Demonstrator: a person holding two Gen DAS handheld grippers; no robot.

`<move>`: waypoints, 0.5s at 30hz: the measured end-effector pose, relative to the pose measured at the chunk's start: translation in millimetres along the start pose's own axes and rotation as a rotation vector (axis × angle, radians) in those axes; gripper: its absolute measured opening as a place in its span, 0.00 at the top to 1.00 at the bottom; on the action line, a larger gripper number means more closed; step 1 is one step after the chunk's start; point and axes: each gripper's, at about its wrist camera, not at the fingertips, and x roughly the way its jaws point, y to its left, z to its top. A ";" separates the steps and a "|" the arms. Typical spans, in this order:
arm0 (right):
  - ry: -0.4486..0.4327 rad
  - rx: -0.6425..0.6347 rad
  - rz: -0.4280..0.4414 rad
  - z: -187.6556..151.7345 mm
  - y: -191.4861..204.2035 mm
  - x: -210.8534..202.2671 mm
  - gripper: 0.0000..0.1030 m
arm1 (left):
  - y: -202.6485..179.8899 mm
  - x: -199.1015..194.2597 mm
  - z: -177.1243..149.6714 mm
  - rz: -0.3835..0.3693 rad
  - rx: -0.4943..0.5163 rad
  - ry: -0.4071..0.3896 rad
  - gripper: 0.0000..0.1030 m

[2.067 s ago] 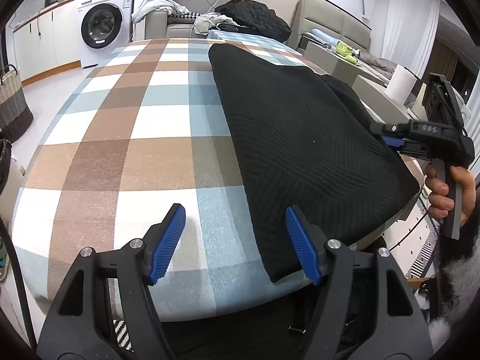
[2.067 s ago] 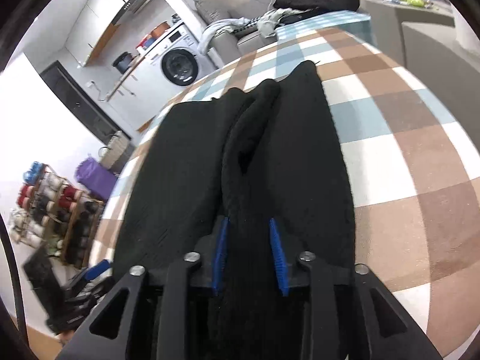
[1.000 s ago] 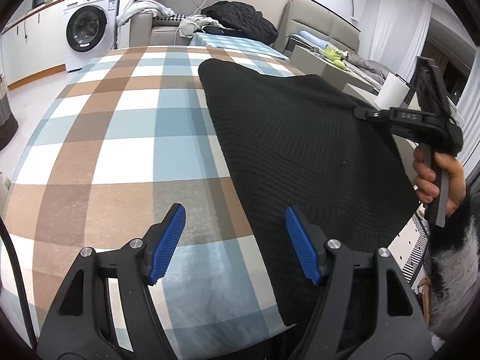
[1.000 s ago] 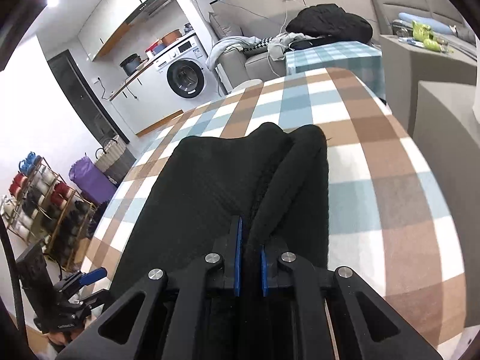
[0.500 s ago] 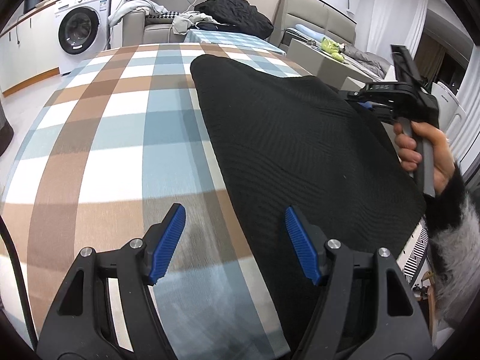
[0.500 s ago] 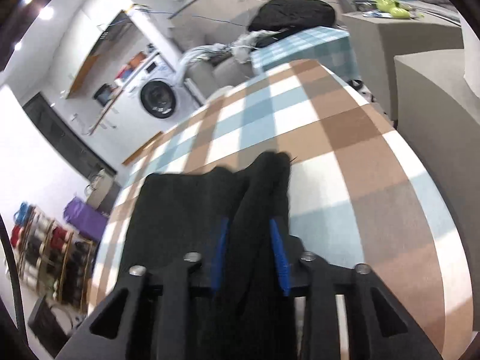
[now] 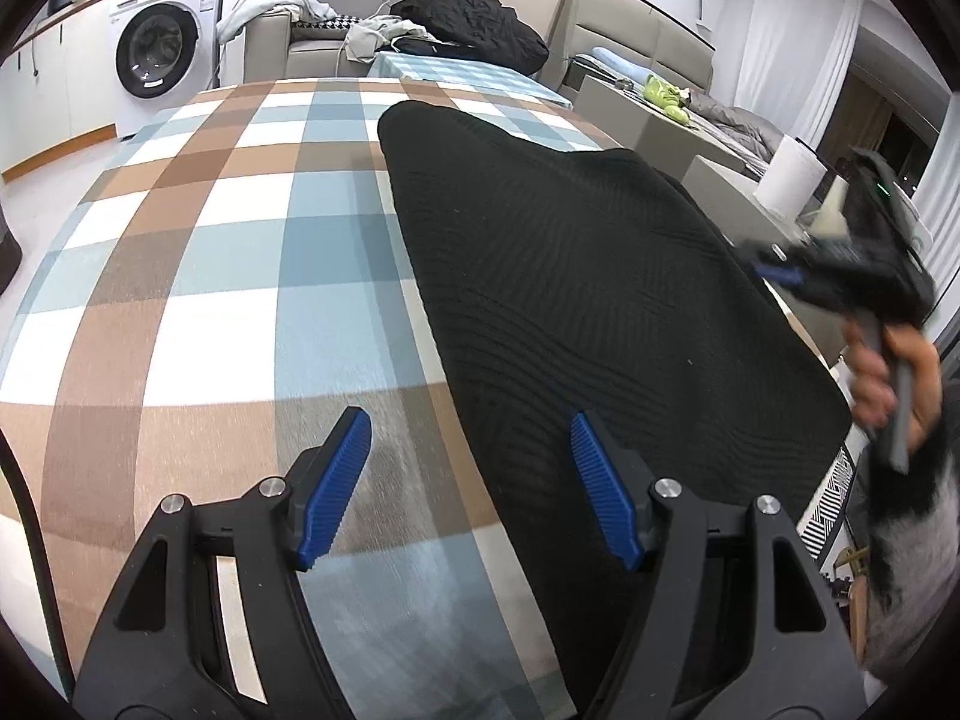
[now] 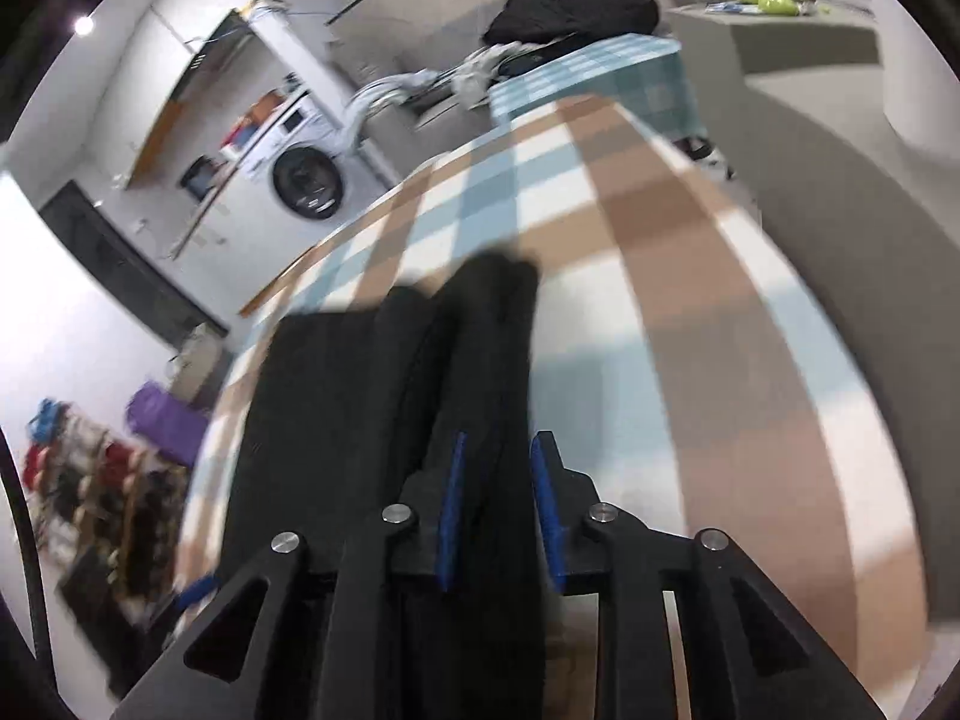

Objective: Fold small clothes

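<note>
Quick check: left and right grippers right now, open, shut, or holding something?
Left gripper: open, holding nothing, over the black garment's edge.
Right gripper: shut on a bunched fold of the black garment.

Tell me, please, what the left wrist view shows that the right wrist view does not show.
Only the left wrist view shows the open left gripper over the edge of the black garment, the person's right hand on the right gripper's handle, and a white paper roll.

Only the right wrist view shows the right gripper with a bunched fold of the garment between its blue pads, and a shoe rack.

Both show the garment, the checked tablecloth and the washing machine.
</note>
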 end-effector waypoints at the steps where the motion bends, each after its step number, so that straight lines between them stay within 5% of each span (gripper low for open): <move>1: 0.008 -0.013 0.005 -14.7 2.5 -8.1 0.74 | -1.1 -0.6 -2.2 -0.003 0.003 0.001 0.35; 9: -0.024 -0.048 0.062 -86.6 22.4 -64.7 0.74 | -8.5 -15.1 -22.0 -0.023 0.013 0.006 0.35; 15: 0.041 -0.146 0.026 -111.0 35.7 -44.8 0.78 | -13.5 -23.0 -31.9 -0.024 0.030 0.010 0.35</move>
